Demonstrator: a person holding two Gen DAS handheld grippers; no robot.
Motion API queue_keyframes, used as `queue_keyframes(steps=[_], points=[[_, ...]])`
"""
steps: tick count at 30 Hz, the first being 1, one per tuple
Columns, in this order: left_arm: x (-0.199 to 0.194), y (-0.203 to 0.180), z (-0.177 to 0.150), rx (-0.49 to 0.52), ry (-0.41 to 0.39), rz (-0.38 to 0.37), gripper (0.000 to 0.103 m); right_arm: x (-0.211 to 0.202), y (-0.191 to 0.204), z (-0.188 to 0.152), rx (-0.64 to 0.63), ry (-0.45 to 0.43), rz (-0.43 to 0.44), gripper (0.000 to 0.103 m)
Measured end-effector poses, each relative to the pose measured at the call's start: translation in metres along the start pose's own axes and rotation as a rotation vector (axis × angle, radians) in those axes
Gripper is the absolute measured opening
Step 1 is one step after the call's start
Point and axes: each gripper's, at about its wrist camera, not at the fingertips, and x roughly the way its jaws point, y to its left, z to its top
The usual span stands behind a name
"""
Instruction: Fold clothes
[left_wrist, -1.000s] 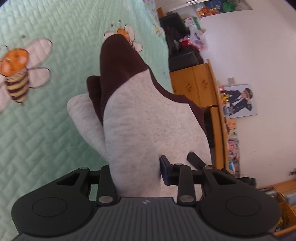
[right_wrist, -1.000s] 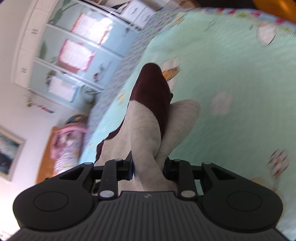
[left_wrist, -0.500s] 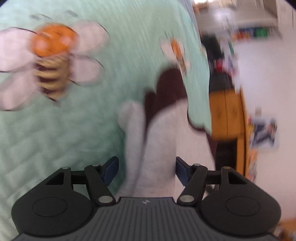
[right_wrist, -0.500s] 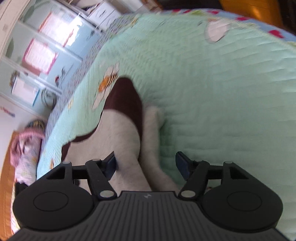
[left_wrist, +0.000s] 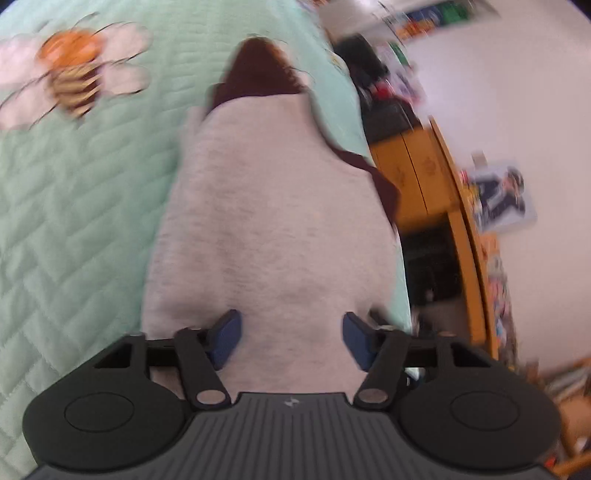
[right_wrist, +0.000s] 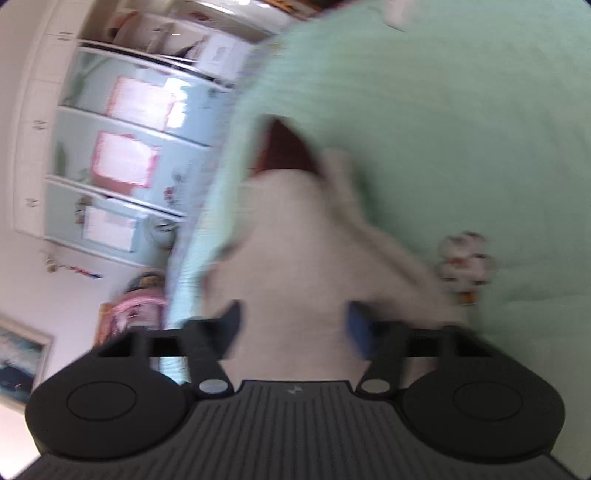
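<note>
Grey garment (left_wrist: 266, 229) with maroon end lies on quilt (left_wrist: 74, 221), jaws of both grippers apart.

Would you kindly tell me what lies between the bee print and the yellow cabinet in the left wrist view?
The grey-and-maroon garment lies there on the green quilt, between the bee print and the yellow cabinet, in the left wrist view.

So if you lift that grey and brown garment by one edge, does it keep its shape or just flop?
Probably flops: the grey and brown garment is soft knit that lies draped on the quilt. It likely weighs little, being thin fabric. Its fuzzy surface should not slip easily between the left gripper pads.
</note>
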Motion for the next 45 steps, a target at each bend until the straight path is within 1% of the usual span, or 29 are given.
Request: queue_keyframes(steps=[1, 2, 3, 4, 5, 6, 7, 8, 9, 10, 11, 12, 14, 16, 19, 21, 23, 25, 26, 28, 29, 30, 31, 32, 35, 37, 39, 43, 45], points=[[-0.001, 0.003, 0.002, -0.028, -0.005, -0.007, 0.058, 0.001, -0.008, 0.000, 0.024, -0.007, -0.019, 0.002], [-0.003, 0.001, 0.005, -0.032, 0.000, -0.001, 0.058, -0.001, -0.008, 0.000, 0.026, -0.013, -0.035, 0.001], [-0.007, -0.006, 0.006, -0.016, 0.000, 0.009, 0.058, -0.007, 0.000, -0.002, -0.001, -0.015, -0.048, 0.002], [-0.013, -0.013, 0.004, 0.004, -0.013, 0.011, 0.061, -0.012, 0.008, -0.003, -0.028, -0.017, -0.060, 0.007], [-0.020, -0.020, 0.003, 0.024, -0.026, 0.013, 0.064, -0.018, 0.019, -0.006, -0.064, -0.023, -0.068, 0.025], [-0.026, -0.026, 0.000, 0.042, -0.039, 0.009, 0.071, -0.025, 0.030, -0.013, -0.106, -0.031, -0.056, 0.036], [-0.029, -0.029, -0.004, 0.054, -0.048, -0.012, 0.074, -0.032, 0.038, -0.019, -0.134, -0.035, -0.024, 0.056], [-0.030, -0.033, -0.008, 0.071, -0.046, -0.027, 0.074, -0.037, 0.043, -0.025, -0.151, -0.033, 0.005, 0.065], [-0.026, -0.035, -0.009, 0.096, -0.032, -0.017, 0.077, -0.040, 0.046, -0.029, -0.163, -0.028, 0.022, 0.066], [-0.015, -0.035, -0.009, 0.121, -0.010, 0.029, 0.080, -0.041, 0.046, -0.033, -0.167, -0.019, 0.026, 0.066], [-0.005, -0.033, -0.010, 0.145, 0.016, 0.081, 0.081, -0.038, 0.043, -0.035, -0.164, -0.002, 0.001, 0.068], [0.002, -0.028, -0.012, 0.162, 0.048, 0.138, 0.081, -0.033, 0.037, -0.036, -0.172, 0.015, -0.045, 0.068], [0.012, -0.026, -0.017, 0.212, 0.054, 0.168, 0.081, -0.025, 0.027, -0.037, -0.218, 0.033, -0.130, 0.061], [0.013, -0.032, -0.017, 0.220, 0.044, 0.192, 0.082, -0.022, 0.041, -0.041, -0.279, 0.034, -0.176, 0.062], [0.003, -0.046, -0.018, 0.231, 0.047, 0.234, 0.082, -0.018, 0.069, -0.051, -0.409, 0.037, -0.272, 0.069], [-0.008, -0.058, -0.021, 0.253, 0.042, 0.268, 0.082, -0.017, 0.087, -0.062, -0.489, 0.010, -0.338, 0.070], [-0.014, -0.076, -0.023, 0.284, 0.022, 0.321, 0.082, -0.022, 0.101, -0.072, -0.540, -0.041, -0.381, 0.072], [-0.031, -0.086, -0.027, 0.323, -0.005, 0.374, 0.082, -0.032, 0.112, -0.082, -0.557, -0.099, -0.404, 0.075], [-0.037, -0.092, -0.028, 0.343, -0.019, 0.401, 0.082, -0.035, 0.120, -0.086, -0.579, -0.101, -0.406, 0.077], [-0.043, -0.105, -0.030, 0.373, -0.039, 0.482, 0.082, -0.038, 0.139, -0.091, -0.647, -0.072, -0.409, 0.080], [-0.045, -0.112, -0.030, 0.384, -0.046, 0.530, 0.082, -0.036, 0.149, -0.093, -0.681, -0.064, -0.421, 0.084], [-0.048, -0.118, -0.029, 0.389, -0.047, 0.583, 0.082, -0.034, 0.159, -0.095, -0.713, -0.059, -0.450, 0.086], [-0.048, -0.123, -0.028, 0.391, -0.048, 0.623, 0.082, -0.032, 0.167, -0.097, -0.743, -0.057, -0.500, 0.092], [-0.049, -0.128, -0.027, 0.392, -0.050, 0.656, 0.082, -0.030, 0.175, -0.100, -0.772, -0.055, -0.550, 0.093], [-0.046, -0.131, -0.025, 0.357, -0.029, 0.657, 0.083, -0.017, 0.194, -0.101, -0.828, -0.006, -0.730, 0.093], [-0.043, -0.126, -0.024, 0.312, 0.001, 0.669, 0.083, -0.013, 0.196, -0.101, -0.849, 0.023, -0.788, 0.093], [-0.043, -0.121, -0.024, 0.281, 0.013, 0.696, 0.083, -0.012, 0.194, -0.100, -0.850, 0.041, -0.795, 0.092], [-0.036, -0.116, -0.027, 0.294, 0.050, 0.778, 0.083, -0.016, 0.187, -0.094, -0.784, 0.101, -0.744, 0.093], [-0.031, -0.116, -0.029, 0.297, 0.065, 0.800, 0.083, -0.014, 0.183, -0.091, -0.757, 0.132, -0.738, 0.092]])
